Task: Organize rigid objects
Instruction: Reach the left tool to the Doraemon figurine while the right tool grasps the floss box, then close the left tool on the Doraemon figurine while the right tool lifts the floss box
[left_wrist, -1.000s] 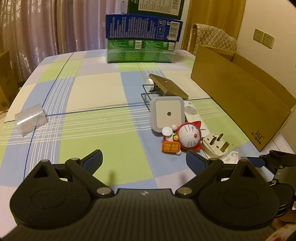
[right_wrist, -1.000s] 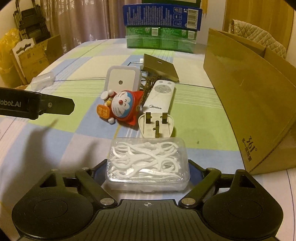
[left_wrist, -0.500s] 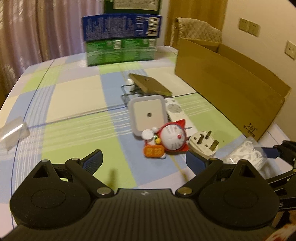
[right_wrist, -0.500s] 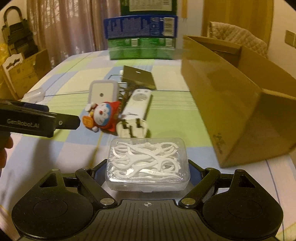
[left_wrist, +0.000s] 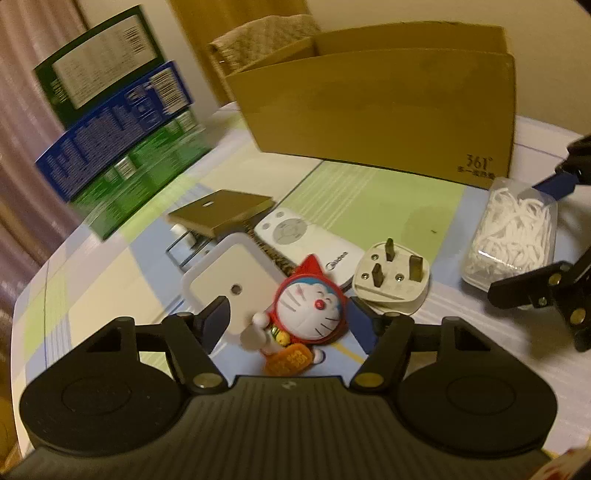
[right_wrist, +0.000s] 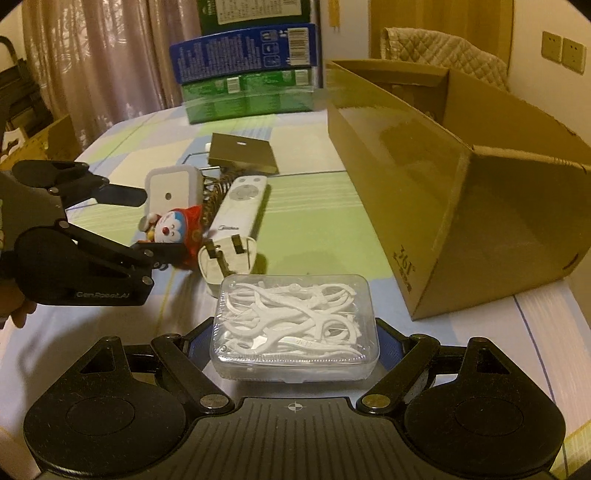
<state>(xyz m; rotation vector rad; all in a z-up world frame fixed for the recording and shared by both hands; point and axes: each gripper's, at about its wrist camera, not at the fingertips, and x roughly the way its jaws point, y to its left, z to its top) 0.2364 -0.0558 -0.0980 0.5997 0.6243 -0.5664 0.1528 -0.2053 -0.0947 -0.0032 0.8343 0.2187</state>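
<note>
My right gripper is shut on a clear box of white floss picks, held just above the table; the box also shows in the left wrist view. My left gripper is open, its fingers on either side of a red and white Doraemon figure that lies on the table. Beside the figure lie a white three-pin plug, a white remote and a white square night light. An open cardboard box stands to the right.
A brown card on a wire stand sits behind the remote. Stacked green and blue cartons stand at the table's far edge. A chair with a quilted cover is behind the cardboard box. The table has a checked cloth.
My left gripper has moved forward and down, so the Doraemon figure now lies between its open fingers. My right gripper has lifted a little with the floss box still in it.
</note>
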